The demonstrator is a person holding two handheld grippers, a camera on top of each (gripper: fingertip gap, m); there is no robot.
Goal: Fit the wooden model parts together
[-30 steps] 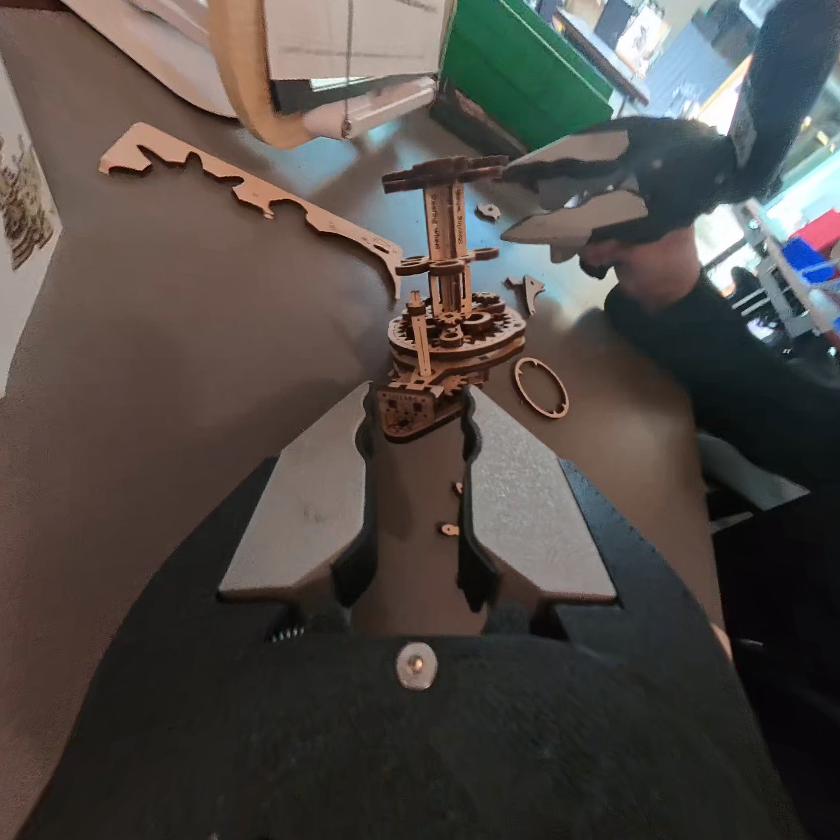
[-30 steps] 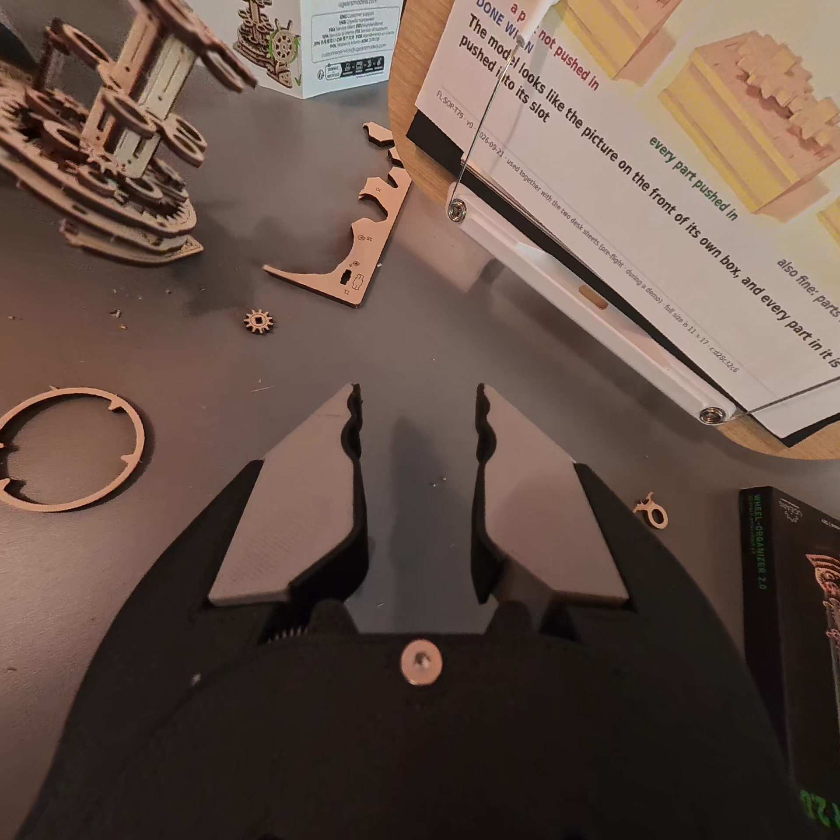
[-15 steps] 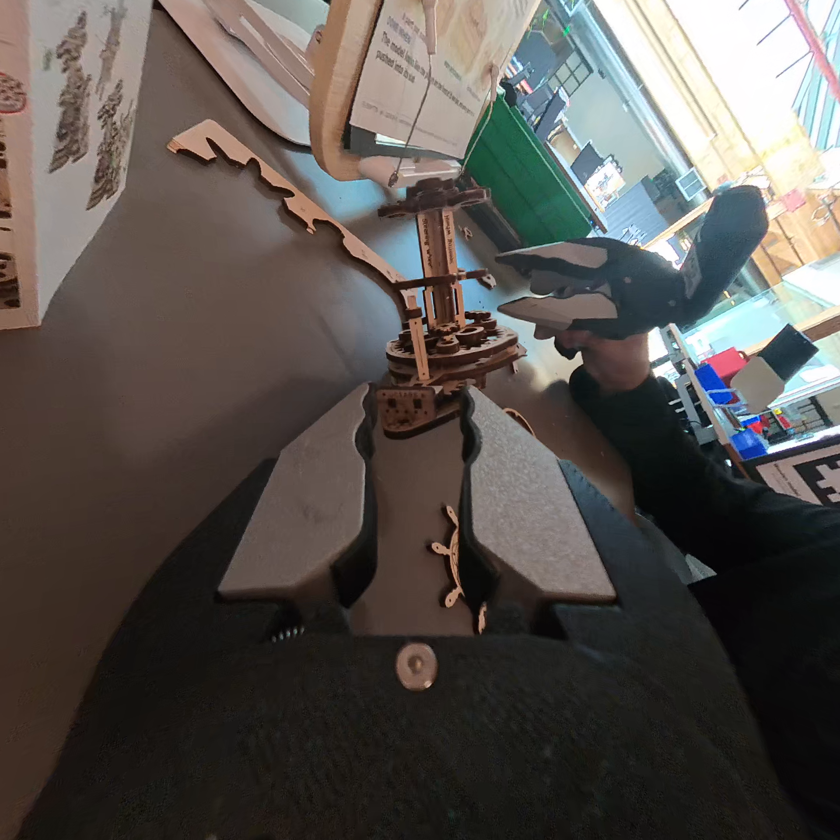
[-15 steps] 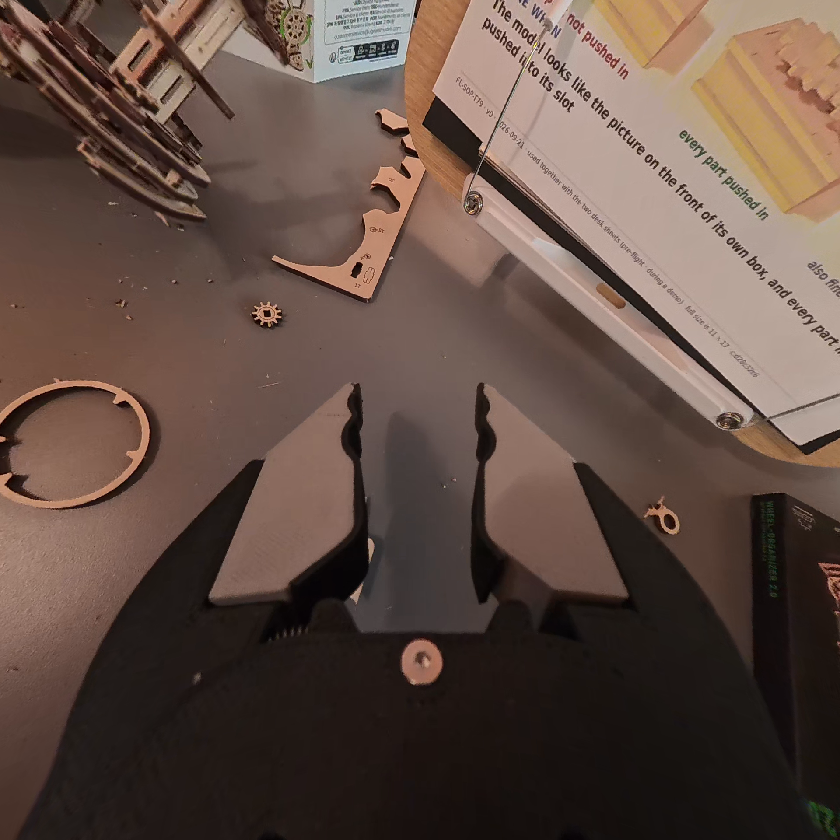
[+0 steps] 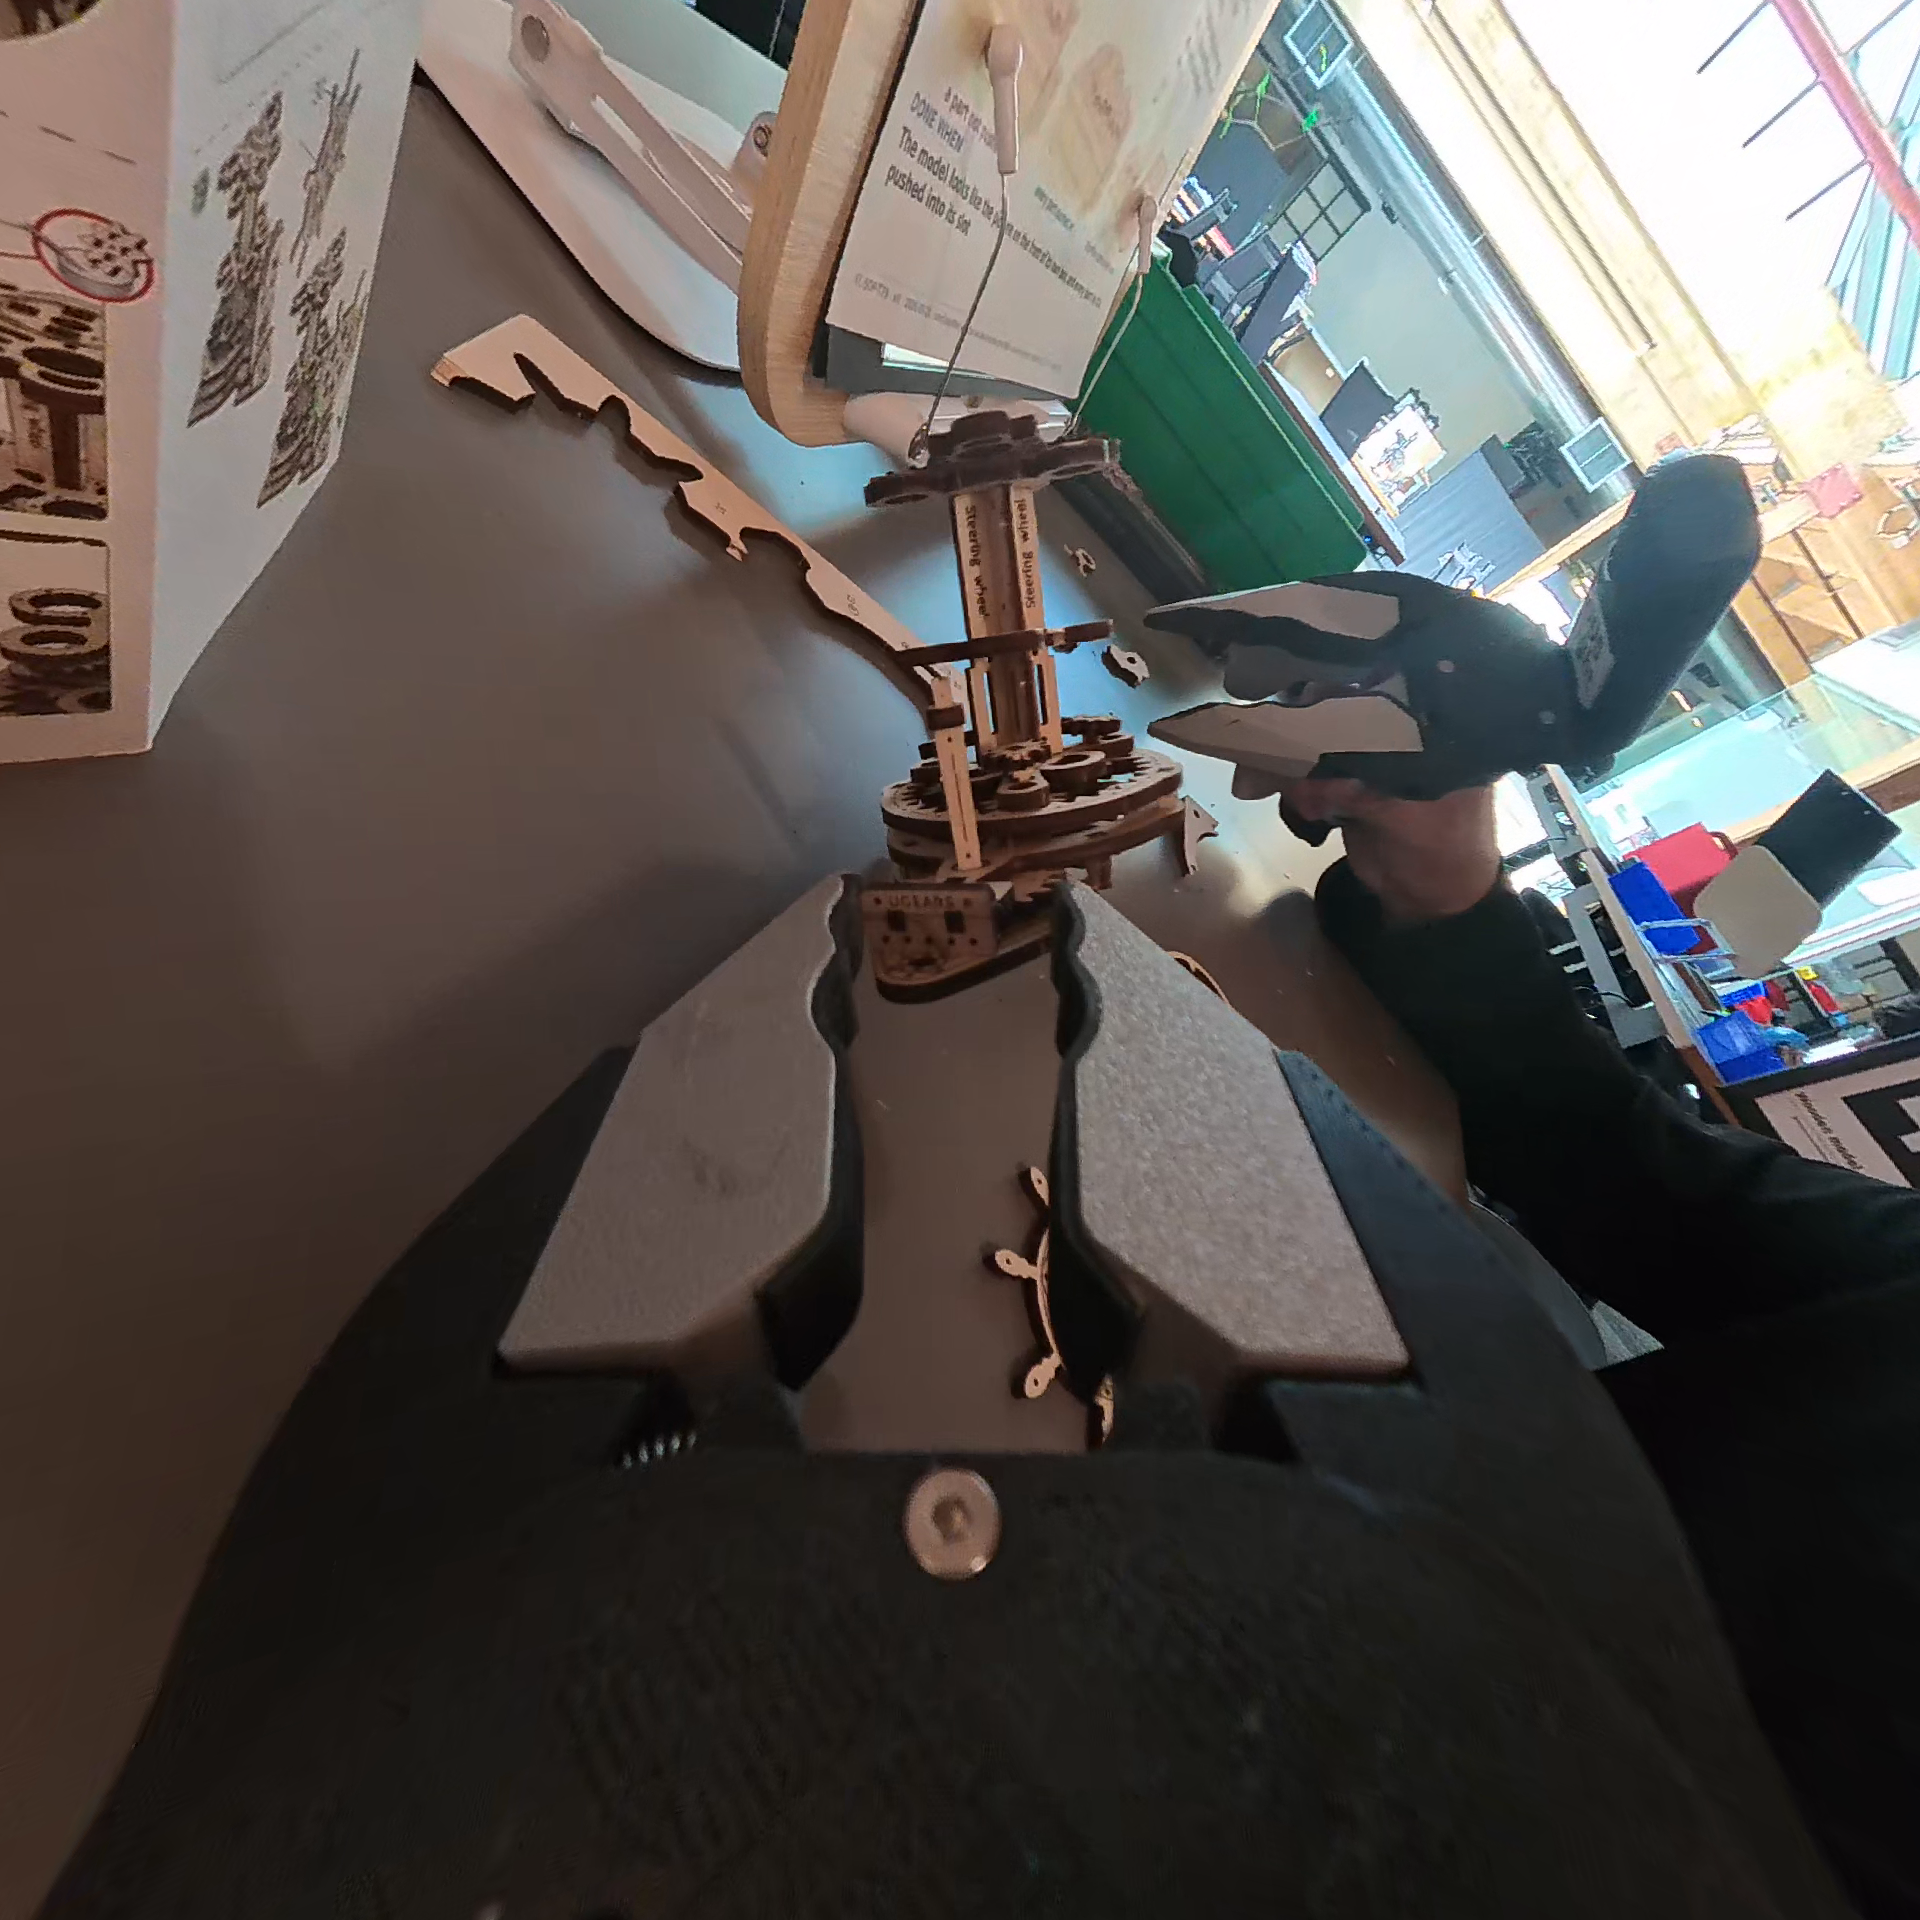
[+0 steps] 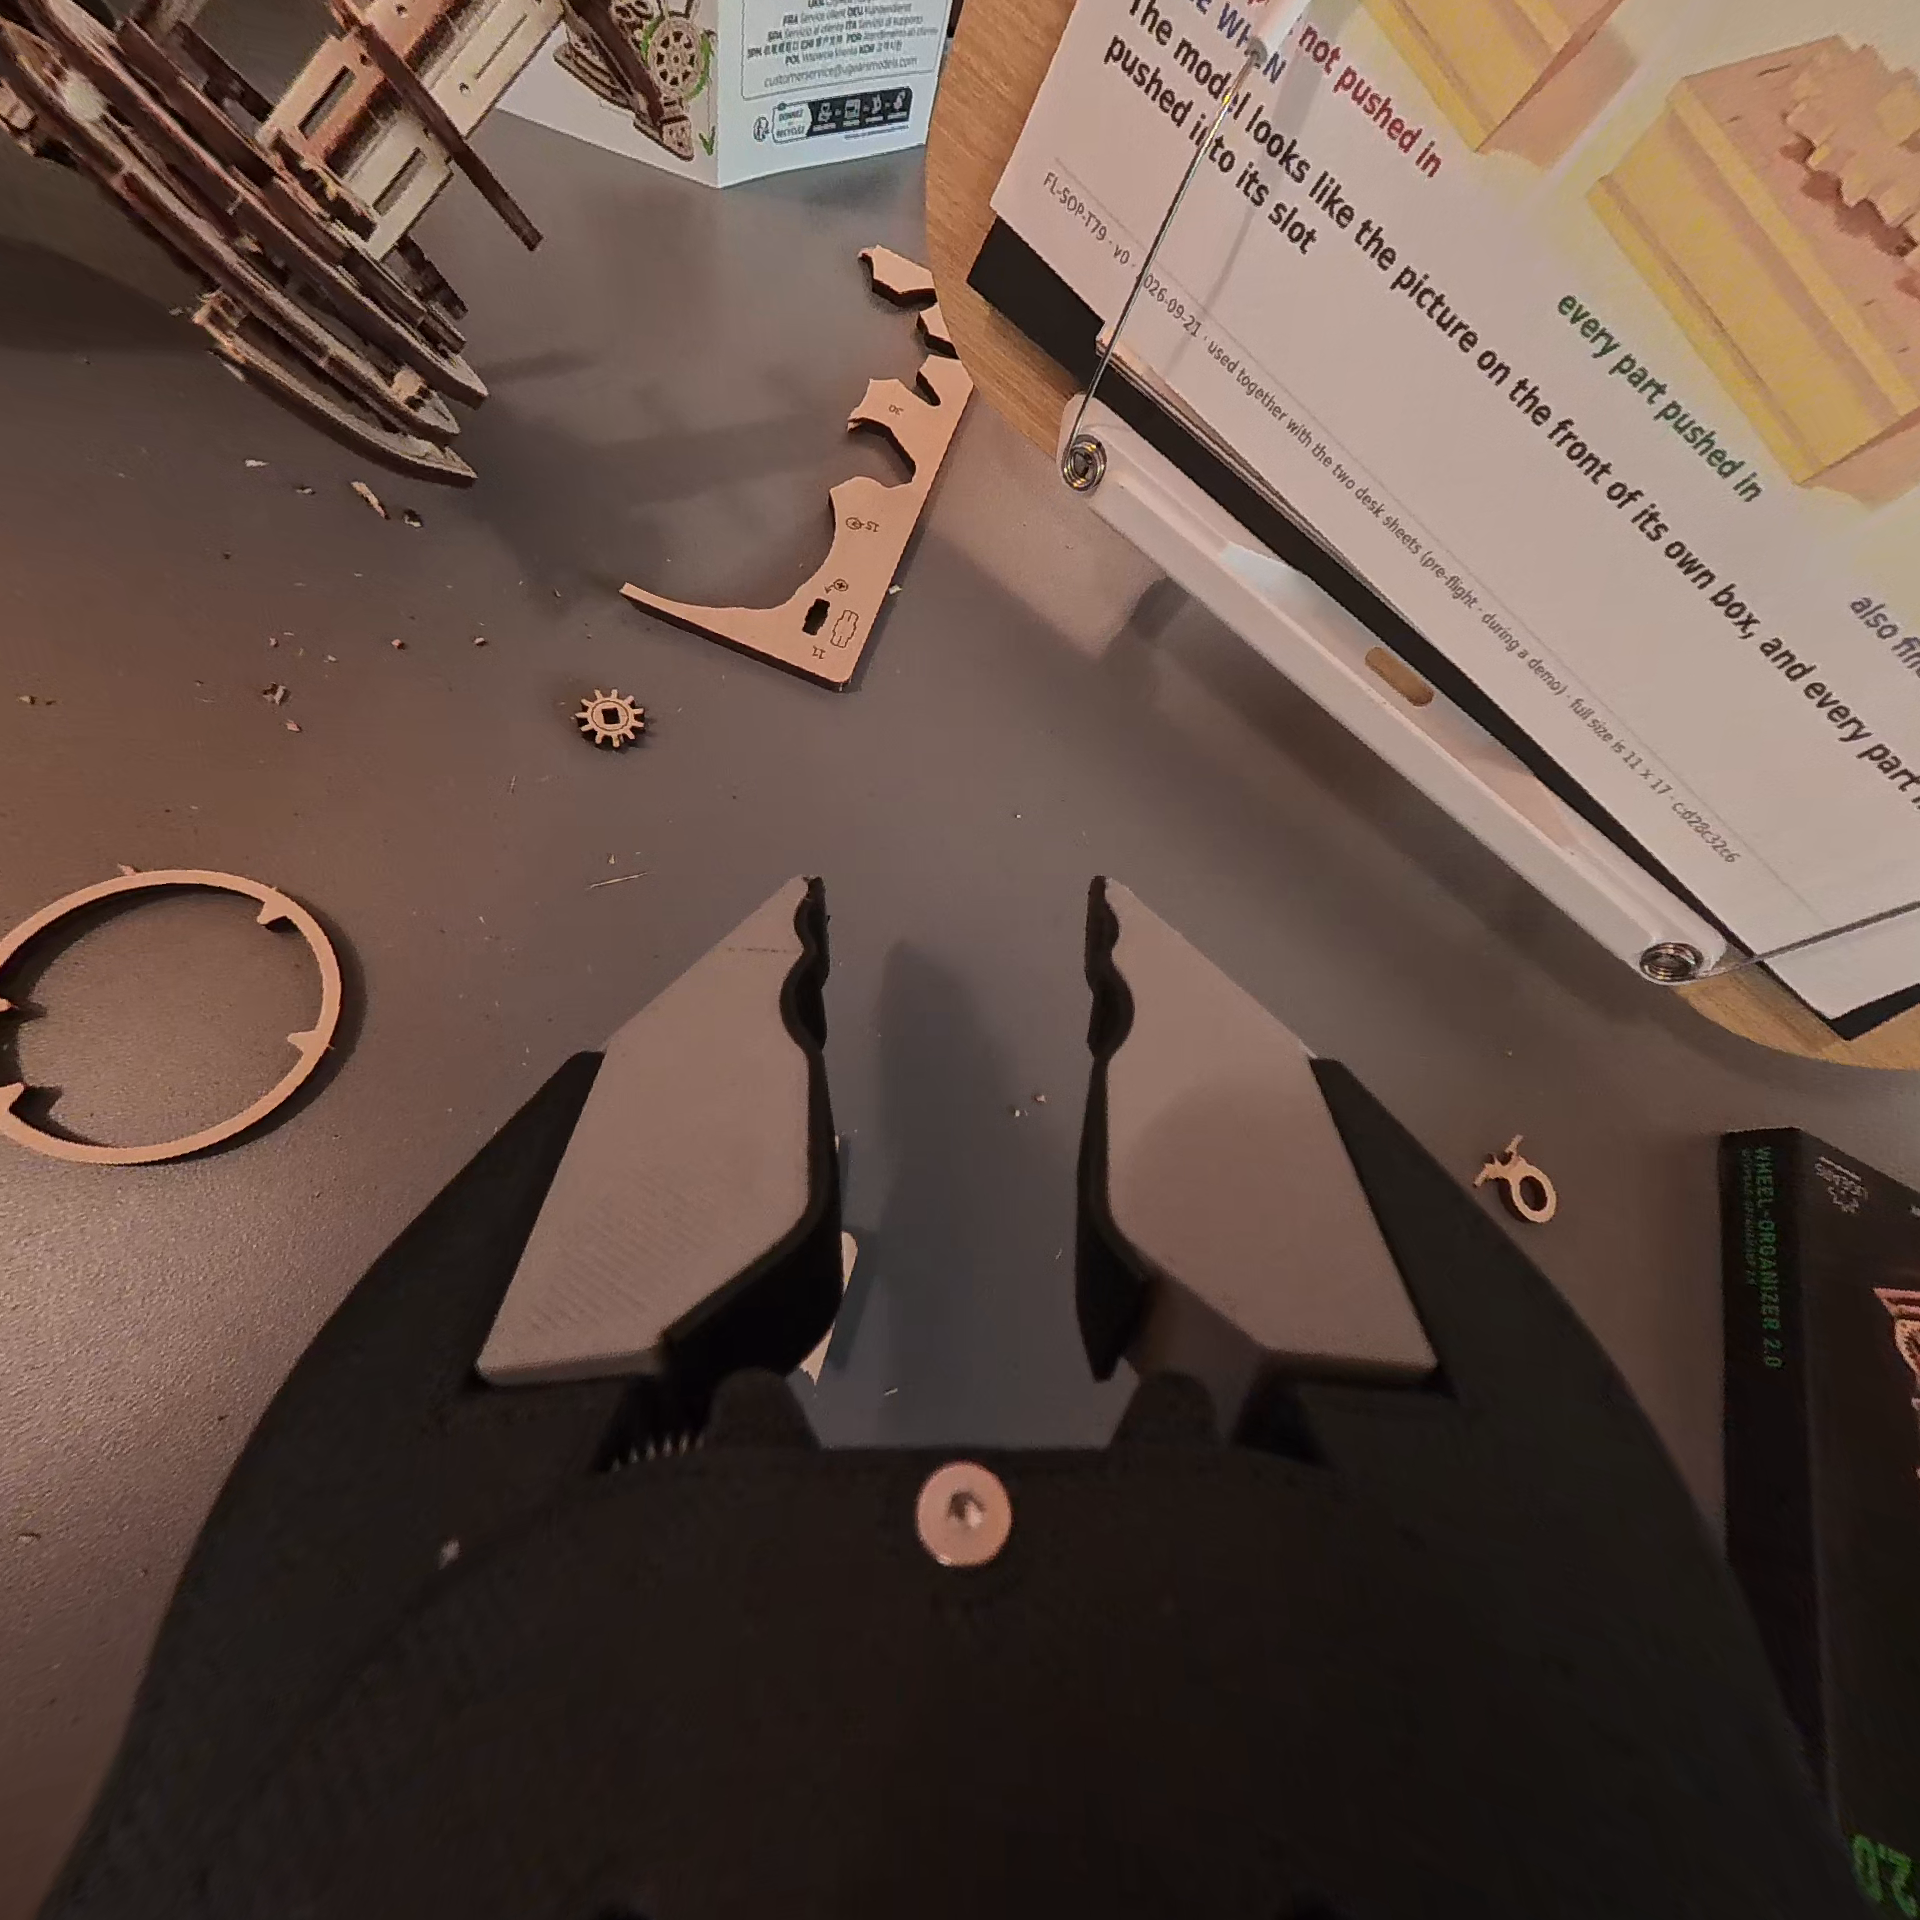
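Grey tabletop (image 6: 1039,790) carried everything, with shelving and bright windows beyond it in the left wrist view.

Nearest that camera, the left gripper (image 5: 951,925) had its two fingers set a moderate gap apart around the small plate at the front of the wooden model (image 5: 997,758); whether they pressed on it could not be told. One ship's-wheel piece (image 5: 1023,1309) lay on the table between the fingers, partly hidden by the right-hand one. The model stood upright just past the fingertips: a stack of gears, one column and a toothed top disc. Beside it hung the right gripper (image 5: 1174,675), held in one hand (image 5: 1392,842) above the table, its jaws parted on nothing.

In the right wrist view, one small hook-shaped piece (image 6: 1519,1192) lay near its right finger and one black box (image 6: 1829,1455) at the right edge. Farther out sat one open ring (image 6: 166,1013), one small cog (image 6: 610,718) and one jagged offcut strip (image 6: 831,582). Farthest were one white box (image 6: 821,83) and one instruction sheet on a wooden stand (image 6: 1455,343).
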